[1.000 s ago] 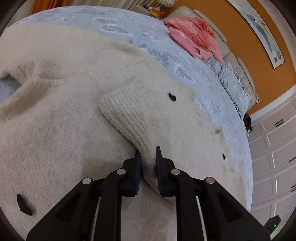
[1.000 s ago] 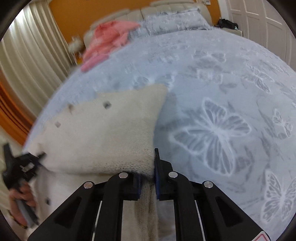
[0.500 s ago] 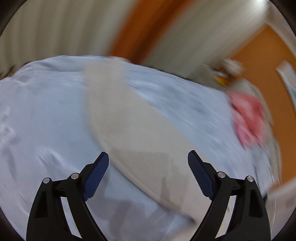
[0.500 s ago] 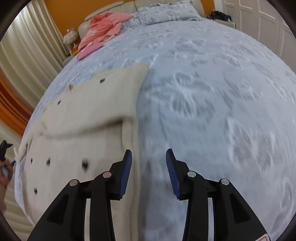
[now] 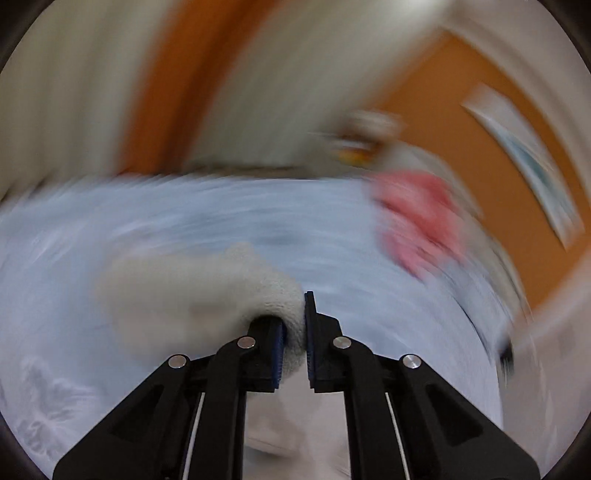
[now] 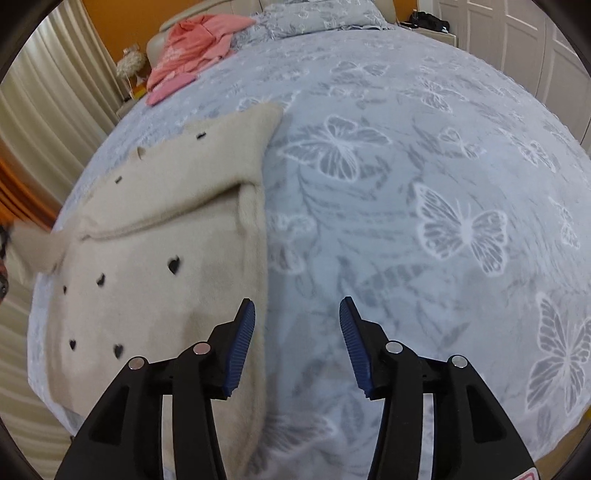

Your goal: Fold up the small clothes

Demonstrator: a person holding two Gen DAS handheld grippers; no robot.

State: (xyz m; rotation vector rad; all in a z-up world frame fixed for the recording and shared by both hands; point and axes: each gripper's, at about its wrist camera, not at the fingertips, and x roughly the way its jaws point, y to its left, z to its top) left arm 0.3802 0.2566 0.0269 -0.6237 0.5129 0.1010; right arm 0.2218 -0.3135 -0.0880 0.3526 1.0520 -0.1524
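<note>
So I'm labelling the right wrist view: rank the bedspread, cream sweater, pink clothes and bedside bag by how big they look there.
1. Bedspread, fills most of the view.
2. Cream sweater.
3. Pink clothes, far off, so true size is unsure.
4. Dark bag, also far off.

Right gripper (image 6: 297,332) open, empty, over bed (image 6: 424,155). Cream sweater (image 6: 159,266) flat at bed's left edge, sleeve folded across. Pink garment (image 6: 195,48) at far-left corner.
</note>
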